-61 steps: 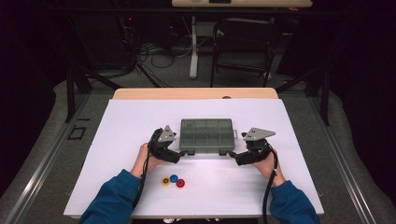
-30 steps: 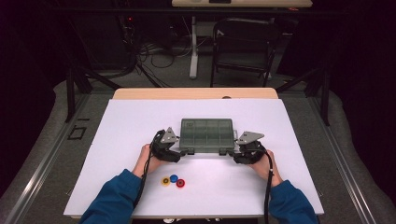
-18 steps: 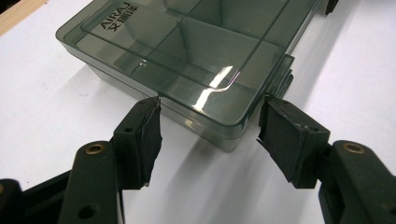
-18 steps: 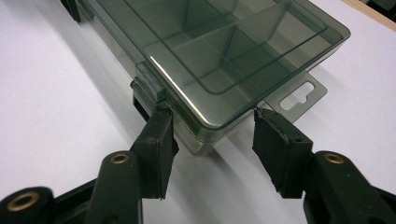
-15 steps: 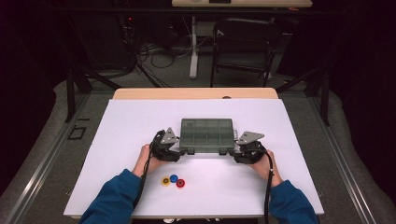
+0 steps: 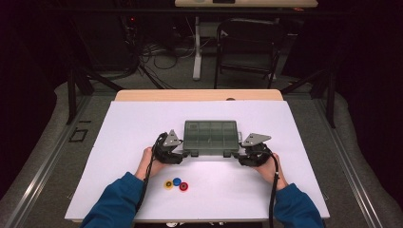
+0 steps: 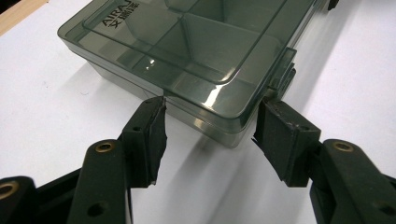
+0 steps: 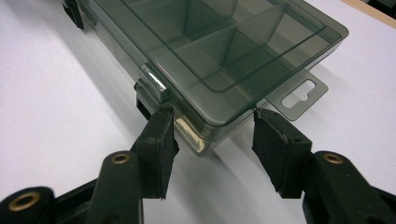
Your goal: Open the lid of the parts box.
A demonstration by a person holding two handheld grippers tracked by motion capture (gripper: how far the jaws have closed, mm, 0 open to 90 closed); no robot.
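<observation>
A smoky see-through compartment box (image 6: 211, 135) lies shut on the white table top, its lid marked with raised letters (image 7: 119, 11). My left gripper (image 6: 182, 155) is at the box's near left corner. In the left gripper view the jaws (image 7: 210, 116) straddle that corner beside a latch (image 7: 282, 77); they have just been closing, and both pads touch the box walls. My right gripper (image 6: 240, 155) sits at the near right corner. Its jaws (image 8: 212, 121) hold that corner of the box (image 8: 224, 46), with one pad under a latch (image 8: 154, 86).
Three small discs, yellow (image 6: 168, 184), blue (image 6: 177, 181) and red (image 6: 184, 186), lie near the front edge by the left forearm. A hang tab (image 8: 299, 95) sticks out of the box's end. White table surface (image 6: 304, 142) spreads on all sides; a chair (image 6: 247, 42) stands beyond.
The right gripper has moved left, in against the box's near right corner. The left gripper has stayed at the near left corner. The box has not shifted.
</observation>
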